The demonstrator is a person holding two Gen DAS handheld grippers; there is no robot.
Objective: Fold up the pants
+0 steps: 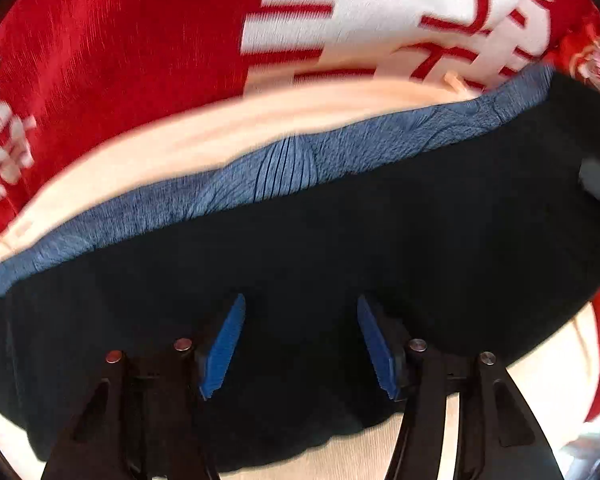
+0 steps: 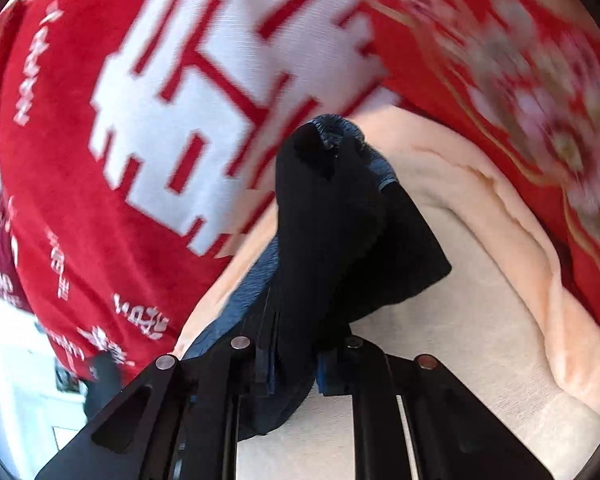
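Note:
The pants [image 1: 340,240] are dark, nearly black, with a blue-grey inner band along their far edge [image 1: 260,176]. In the left wrist view they lie stretched across the frame, and my left gripper [image 1: 300,344] is open just above them, blue pads [image 1: 224,348] wide apart, nothing between them. In the right wrist view my right gripper [image 2: 296,364] is shut on a bunched fold of the pants [image 2: 340,232], which rises ahead of the fingers in a dark ridge.
A peach-coloured blanket [image 2: 480,240] lies under the pants over a cream surface [image 2: 440,364]. A red cloth with large white characters [image 1: 120,60] covers the far side; it also shows in the right wrist view [image 2: 80,160]. Both views are motion-blurred.

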